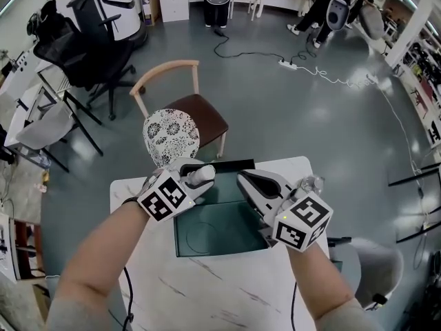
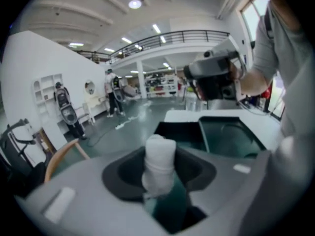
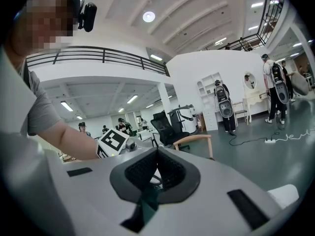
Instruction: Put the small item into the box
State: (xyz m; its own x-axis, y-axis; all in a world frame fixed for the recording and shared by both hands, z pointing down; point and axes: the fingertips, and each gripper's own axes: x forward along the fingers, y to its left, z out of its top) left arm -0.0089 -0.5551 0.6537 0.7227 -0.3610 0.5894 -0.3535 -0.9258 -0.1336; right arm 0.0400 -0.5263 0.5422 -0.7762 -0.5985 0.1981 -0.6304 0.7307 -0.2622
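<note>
Where the left gripper (image 1: pixel 196 182) clamps the roll (image 2: pixel 160 159), the gripper's body hides the roll's near end, and both grippers cover part of the box (image 1: pixel 227 236). Both forearms angle inward over the table (image 1: pixel 207 288). The right gripper (image 1: pixel 247 180) hovers empty, jaws touching. The roll lies along the left jaws, free end pointing ahead, above the box's far left corner.

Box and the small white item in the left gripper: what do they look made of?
The box is dark green and smooth, with a soft sheen and a circle pressed into its floor. It is likely moulded plastic, possibly coated card. The small white item is a matte, soft-looking roll with a crease across it, probably cloth or paper.
</note>
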